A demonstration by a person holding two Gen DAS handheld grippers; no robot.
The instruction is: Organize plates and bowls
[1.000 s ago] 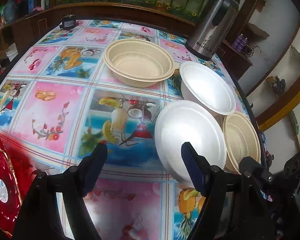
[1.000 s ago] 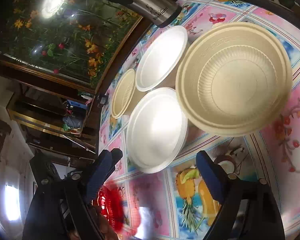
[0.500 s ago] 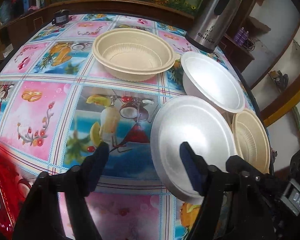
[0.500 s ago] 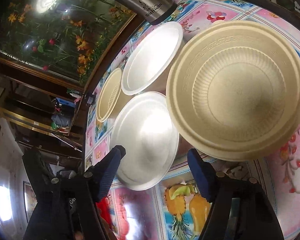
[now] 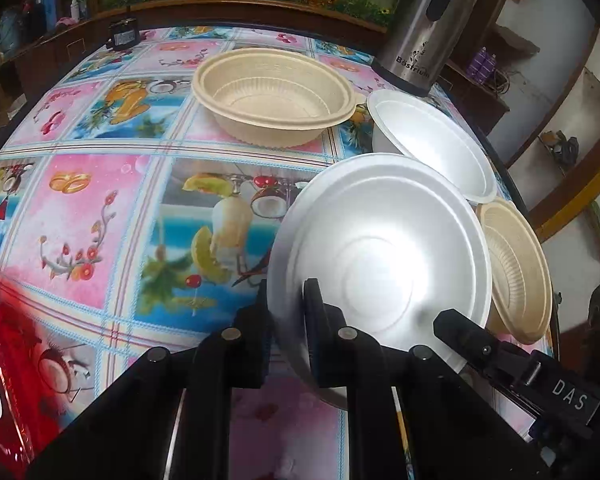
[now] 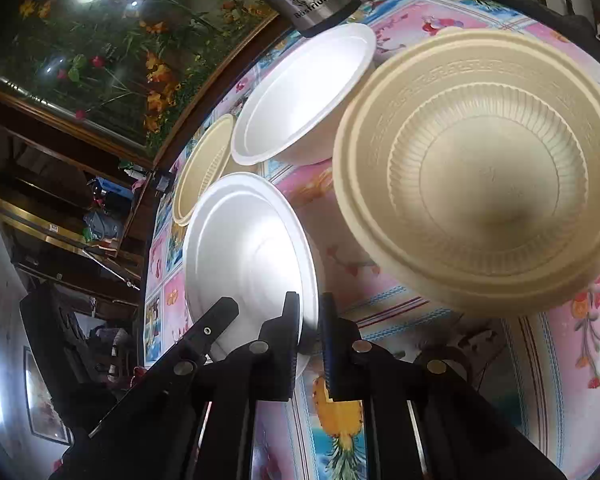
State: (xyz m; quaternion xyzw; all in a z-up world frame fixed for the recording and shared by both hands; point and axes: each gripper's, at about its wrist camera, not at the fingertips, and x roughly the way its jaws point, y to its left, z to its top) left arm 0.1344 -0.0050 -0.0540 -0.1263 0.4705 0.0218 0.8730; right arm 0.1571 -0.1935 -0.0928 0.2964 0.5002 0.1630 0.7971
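1. At the far left edge of the left wrist view a red plate (image 5: 4, 364) is lying partly out of frame, blurred, well apart from the rest.
2. In the upper middle of that view the large beige bowl (image 5: 274, 98) is sitting alone on the tablecloth (image 5: 100, 208); nothing is nested in it, so stacking is judged barely begun.
3. Low in the centre the left gripper (image 5: 288, 320) is clamping the near rim of the white foam plate (image 5: 384, 264), one finger outside the rim and one inside; its jaws have just been closing onto it.
4. In the right wrist view the right gripper (image 6: 310, 328) is pinching the same plate's rim at lower centre, its jaws likewise having just been closing with the rim between them. Both claws are gripping one dish.
5. To the right, the white foam bowl (image 5: 432, 148) is resting near the steel flask (image 5: 428, 24) at upper right, and the small beige bowl (image 5: 516, 268) is touching the plate's right edge.
6. Count: two beige bowls, one white bowl, one white plate, one red plate. All five are judged still waiting to be sorted.
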